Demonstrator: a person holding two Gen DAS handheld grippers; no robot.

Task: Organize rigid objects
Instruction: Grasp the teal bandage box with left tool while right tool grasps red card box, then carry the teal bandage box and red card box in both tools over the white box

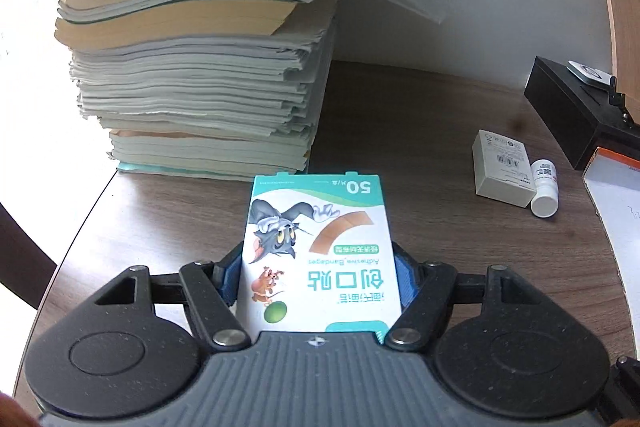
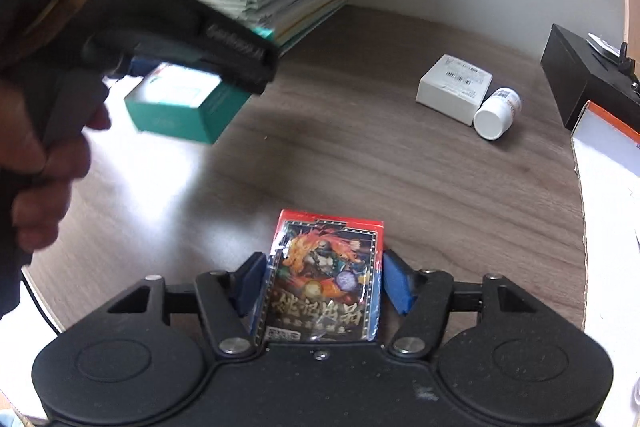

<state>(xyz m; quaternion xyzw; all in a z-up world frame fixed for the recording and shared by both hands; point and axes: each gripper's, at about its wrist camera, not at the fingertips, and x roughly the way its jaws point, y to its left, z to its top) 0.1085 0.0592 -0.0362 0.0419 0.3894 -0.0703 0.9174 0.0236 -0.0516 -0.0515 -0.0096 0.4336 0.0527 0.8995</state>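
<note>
My left gripper (image 1: 318,255) is shut on a box of adhesive bandages (image 1: 320,227), white and teal with a cartoon cat, held above the wooden table (image 1: 420,147). In the right wrist view the same box (image 2: 180,111) shows its teal side at the upper left, under the left gripper held by a person's hand (image 2: 48,155). My right gripper (image 2: 320,263) is low over the table's near edge. A red and black shrink-wrapped card pack (image 2: 324,275) lies between its blue pads (image 2: 396,283). A thin gap shows at the right pad, so the jaws stand open around the pack.
A tall stack of papers and books (image 1: 192,67) fills the back left. A white carton (image 2: 454,87) and a white bottle lying on its side (image 2: 496,113) sit at mid right. A black box (image 2: 580,79) and an open cardboard box with an orange rim (image 2: 608,155) stand at the right edge.
</note>
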